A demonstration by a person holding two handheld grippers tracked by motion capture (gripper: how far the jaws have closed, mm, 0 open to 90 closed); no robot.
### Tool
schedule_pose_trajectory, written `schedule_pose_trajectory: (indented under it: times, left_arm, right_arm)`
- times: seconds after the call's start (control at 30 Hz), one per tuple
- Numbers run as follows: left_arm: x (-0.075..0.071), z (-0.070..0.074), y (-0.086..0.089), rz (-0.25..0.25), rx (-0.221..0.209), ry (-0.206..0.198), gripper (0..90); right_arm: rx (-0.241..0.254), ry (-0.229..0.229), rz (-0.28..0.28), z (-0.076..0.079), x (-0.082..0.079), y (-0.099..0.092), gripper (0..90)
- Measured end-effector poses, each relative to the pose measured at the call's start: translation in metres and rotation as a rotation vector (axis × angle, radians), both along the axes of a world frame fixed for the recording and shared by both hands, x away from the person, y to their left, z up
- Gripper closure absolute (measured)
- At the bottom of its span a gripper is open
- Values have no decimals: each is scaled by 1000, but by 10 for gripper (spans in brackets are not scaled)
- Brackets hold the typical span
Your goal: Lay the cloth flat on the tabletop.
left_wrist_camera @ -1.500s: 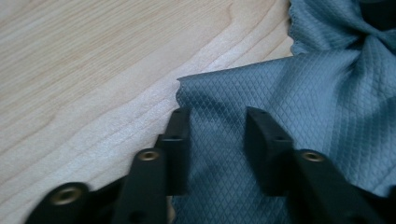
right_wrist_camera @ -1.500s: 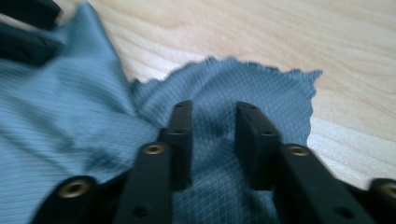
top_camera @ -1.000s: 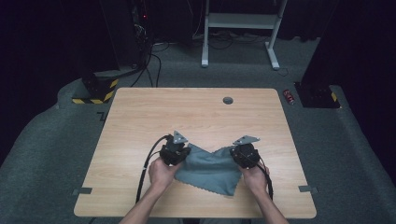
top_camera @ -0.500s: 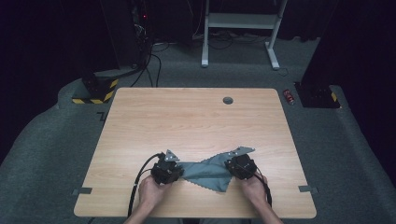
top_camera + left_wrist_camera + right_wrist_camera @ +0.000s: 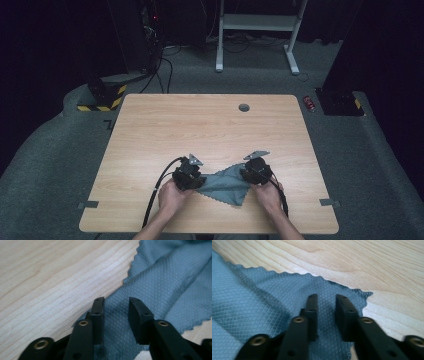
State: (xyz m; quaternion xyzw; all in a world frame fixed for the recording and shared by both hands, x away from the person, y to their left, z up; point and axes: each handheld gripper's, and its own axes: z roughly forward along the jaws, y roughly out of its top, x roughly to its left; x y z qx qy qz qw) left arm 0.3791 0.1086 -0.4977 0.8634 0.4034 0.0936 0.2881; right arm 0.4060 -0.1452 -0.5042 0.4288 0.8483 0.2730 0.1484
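A grey-blue cloth (image 5: 226,183) with a zigzag edge lies crumpled on the wooden table (image 5: 200,125) near its front edge, between my two hands. My left gripper (image 5: 189,173) sits low over the cloth's left end. In the left gripper view, the left gripper (image 5: 116,301) has a gap between its jaws, and the cloth (image 5: 165,285) lies flat under them. My right gripper (image 5: 256,170) rests over the right corner. In the right gripper view, the right gripper (image 5: 327,298) is parted above the cloth (image 5: 257,297). Both pairs of jaws have just been opening, and neither pinches the fabric.
A round grommet hole (image 5: 244,107) sits near the table's far edge. Black cable (image 5: 156,192) trails from the left gripper toward the front edge. Tape tabs (image 5: 88,204) (image 5: 327,202) mark the front corners. A red can (image 5: 310,103) lies on the carpet beyond the right corner.
Both hands came down and toward the front edge, bringing the cloth's ends onto the table. Both grippers went from shut on the cloth to parted, letting it go.
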Motion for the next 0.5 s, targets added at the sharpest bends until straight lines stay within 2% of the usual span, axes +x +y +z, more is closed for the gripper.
schedule_pose_trajectory:
  times: [0.1,0.13,0.2,0.23,0.33,0.47,0.5]
  left_arm:
    - [3,0,0,-7,22,-4,776]
    - [4,0,0,-16,39,-10,813]
    - [4,1,1,-16,38,-18,900]
    - [5,2,3,-15,33,-16,900]
    - [5,11,12,14,-11,-47,900]
    - [-1,38,24,25,-52,-145,900]
    - [-3,42,25,22,-60,-157,900]
  right_arm:
    - [-13,15,24,1,3,1,877]
    - [-25,20,30,2,5,2,888]
    - [-52,18,43,3,6,5,894]
    - [-62,12,49,4,7,5,895]
    - [-23,-19,34,12,8,3,897]
    - [21,-84,30,33,5,1,898]
    - [31,-105,35,38,3,1,898]
